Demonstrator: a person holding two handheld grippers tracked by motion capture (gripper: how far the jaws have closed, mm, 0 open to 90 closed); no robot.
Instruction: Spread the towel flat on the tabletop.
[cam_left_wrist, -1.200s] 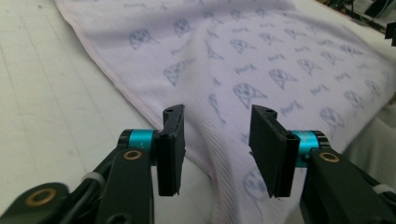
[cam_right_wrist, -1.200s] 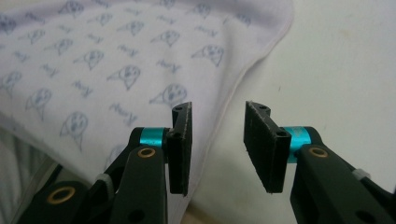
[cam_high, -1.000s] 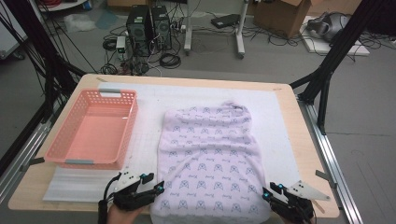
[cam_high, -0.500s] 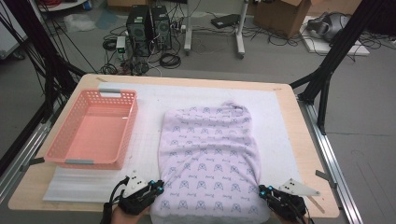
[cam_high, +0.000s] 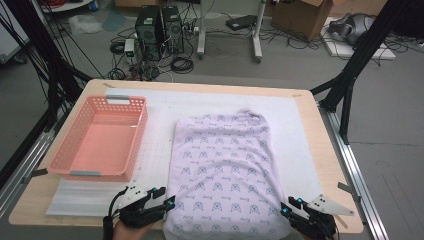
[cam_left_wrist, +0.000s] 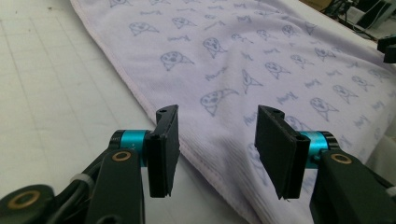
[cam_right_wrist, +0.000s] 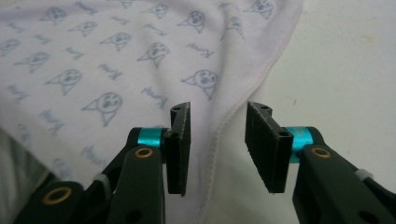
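Both grippers have shifted only slightly since the earlier high views, holding their stations at the near corners of the garment, and the jaws of each have just been opening again after a brief closure, with the hem lying between them but not pinched. At far left on the table stands a pink basket, empty, on the white mat that covers the wooden table. To its right, just beside it but apart, the lilac patterned garment lies flat and roughly rectangular, neckline away from the person, its bottom hem at the near edge of the table. The left gripper sits at the near left corner of the cloth; in the left gripper view its jaws stand spread, the garment's side seam running diagonally between them, one pad over bare mat and the other over fabric. The right gripper mirrors it at the near right corner; in the right gripper view its jaws are likewise parted astride the stitched edge, with nothing clamped. The step in hand appears to be the taking of the two near corners as the start of a fold. The next move would call for each pair of jaws to settle lower over its edge and close on a single layer of hem, both at once, so that the cloth can be lifted evenly and carried away from the person toward the neckline without skewing.
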